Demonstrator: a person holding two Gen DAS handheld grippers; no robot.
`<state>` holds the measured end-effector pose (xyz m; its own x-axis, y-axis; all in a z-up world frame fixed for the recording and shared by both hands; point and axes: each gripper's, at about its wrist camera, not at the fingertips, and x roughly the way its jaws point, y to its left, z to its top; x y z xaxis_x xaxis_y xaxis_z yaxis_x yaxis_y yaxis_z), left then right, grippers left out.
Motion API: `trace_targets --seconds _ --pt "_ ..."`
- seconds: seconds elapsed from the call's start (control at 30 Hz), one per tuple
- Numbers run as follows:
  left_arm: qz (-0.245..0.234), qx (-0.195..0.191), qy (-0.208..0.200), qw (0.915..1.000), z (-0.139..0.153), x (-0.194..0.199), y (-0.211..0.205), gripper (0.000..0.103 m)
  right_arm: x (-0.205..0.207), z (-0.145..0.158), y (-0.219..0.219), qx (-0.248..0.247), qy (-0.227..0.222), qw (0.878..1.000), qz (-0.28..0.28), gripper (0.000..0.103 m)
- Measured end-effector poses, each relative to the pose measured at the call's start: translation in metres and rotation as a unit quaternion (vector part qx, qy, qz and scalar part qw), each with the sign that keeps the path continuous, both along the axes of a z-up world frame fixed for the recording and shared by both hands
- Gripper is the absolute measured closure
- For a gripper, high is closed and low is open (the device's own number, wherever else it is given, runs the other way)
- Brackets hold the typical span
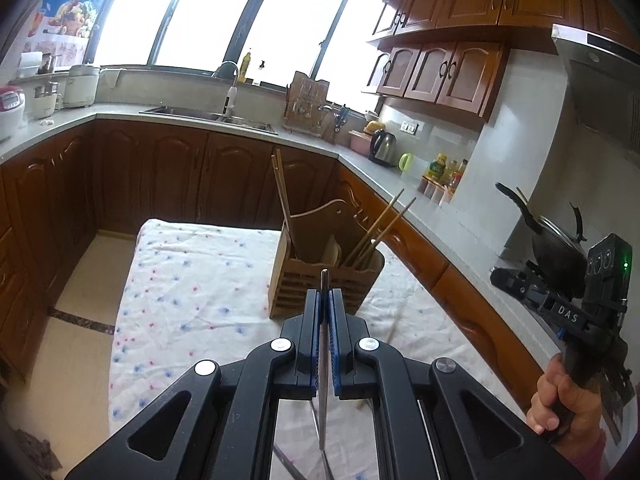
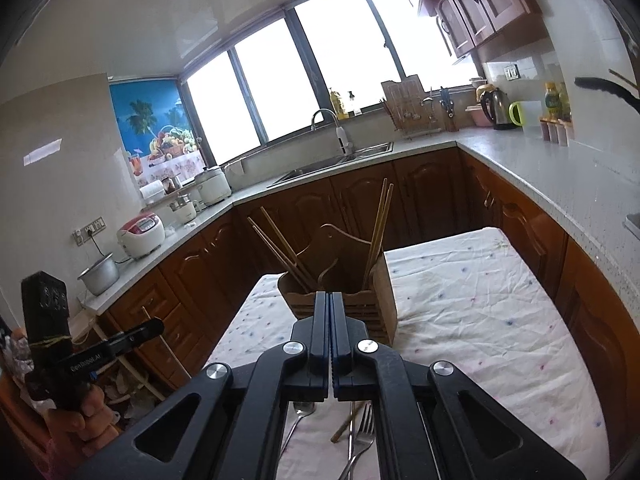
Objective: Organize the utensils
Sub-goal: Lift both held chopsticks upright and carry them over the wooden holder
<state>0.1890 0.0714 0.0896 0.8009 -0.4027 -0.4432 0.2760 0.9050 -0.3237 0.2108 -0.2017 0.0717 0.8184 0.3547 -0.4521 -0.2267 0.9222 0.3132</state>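
From the left wrist camera we see the left gripper [image 1: 325, 300] clenched on a thin metal utensil [image 1: 324, 344], whose handle end sticks up just past the fingers [image 1: 338, 320] while the rest runs back between them toward the camera. Its long axis lies along the fingers, pointing straight at the wooden utensil holder [image 1: 324, 280], which stands directly ahead on the worktop [image 1: 192, 280] with its flowered cloth. The holder already carries chopsticks [image 1: 380, 226] in its right compartment and one more pair [image 1: 284, 200] leaning at its left side. We judge that the coming move is to bring the tip over an open compartment of the holder and lower it, so the utensil probably must be tilted toward upright first. The right gripper [image 1: 516, 280] appears to the right of the holder, raised above the worktop edge. From the right wrist camera we see the right gripper [image 2: 330, 300] with its fingers pressed together and nothing between them. The holder [image 2: 348, 304] is just ahead of it too. Nearer the camera than the holder, forks [image 2: 362, 436] and a wooden stick [image 2: 347, 420] lie on the cloth under the gripper body, waiting to be sorted. The left gripper [image 2: 150, 328] is far to the left of the holder here.
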Motion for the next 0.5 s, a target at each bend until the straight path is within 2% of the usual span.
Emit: trace_targets --seconds 0.17,0.27,0.37,0.5 --pt "0.001 -0.004 0.004 1.0000 -0.003 0.005 0.003 0.100 0.015 -0.022 -0.010 -0.008 0.037 0.999 -0.021 0.103" --pt "0.000 -0.008 0.008 0.9999 -0.005 0.010 0.004 0.100 0.039 -0.053 -0.028 0.008 0.092 0.995 -0.045 0.091" --pt "-0.001 -0.007 0.009 0.9999 -0.006 0.014 0.004 0.100 0.065 -0.092 -0.045 -0.009 0.134 0.987 -0.087 0.090" --pt "-0.001 -0.010 0.012 0.9999 -0.006 0.019 0.006 0.100 0.104 -0.136 -0.071 0.010 0.190 0.973 -0.128 0.090"
